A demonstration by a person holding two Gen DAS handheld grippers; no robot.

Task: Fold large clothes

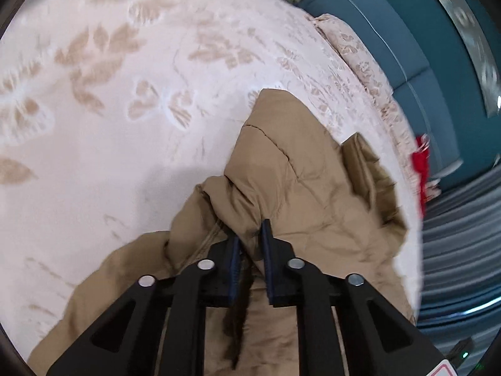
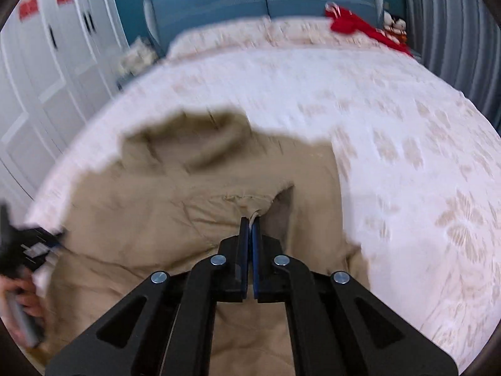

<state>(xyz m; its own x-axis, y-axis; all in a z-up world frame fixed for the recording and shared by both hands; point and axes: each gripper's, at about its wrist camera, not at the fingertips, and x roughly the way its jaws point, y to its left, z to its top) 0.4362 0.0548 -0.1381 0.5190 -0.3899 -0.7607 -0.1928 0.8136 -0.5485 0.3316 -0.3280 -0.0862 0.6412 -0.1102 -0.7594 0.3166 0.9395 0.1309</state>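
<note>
Right up at the lens in the left wrist view, the left gripper [image 1: 250, 235] has its two dark fingers pinched onto a bunched fold of a tan padded coat [image 1: 297, 188], with only a narrow gap between them that's stuffed with fabric, so it's clamped on the coat. A strip of dark brown fur trim [image 1: 236, 313] hangs down between the gripper's arms, right under the fingers. The coat is spread over a white bedspread with a beige leaf pattern [image 1: 109, 109], lying toward one edge of the bed, and it looks pretty rumpled with quilted seams running across it. In the right wrist view the right gripper [image 2: 250, 224] has its fingers pressed fully together, and a small pale edge of the same coat [image 2: 188, 203] is nipped at the tips, so that one's gripping cloth too. From that side the coat's hood or collar area humps up toward the far end, though the blur makes it hard to say which. The person's hand [image 2: 22, 300] shows at the lower left edge of that view, wrapped around the other gripper's handle. Farther back there's a teal upholstered headboard [image 2: 250, 3], a red garment [image 2: 353, 26] lying near the pillows, white wardrobe doors [image 2: 47, 72] to the left and grey curtains [image 2: 454, 31] to the right.
</note>
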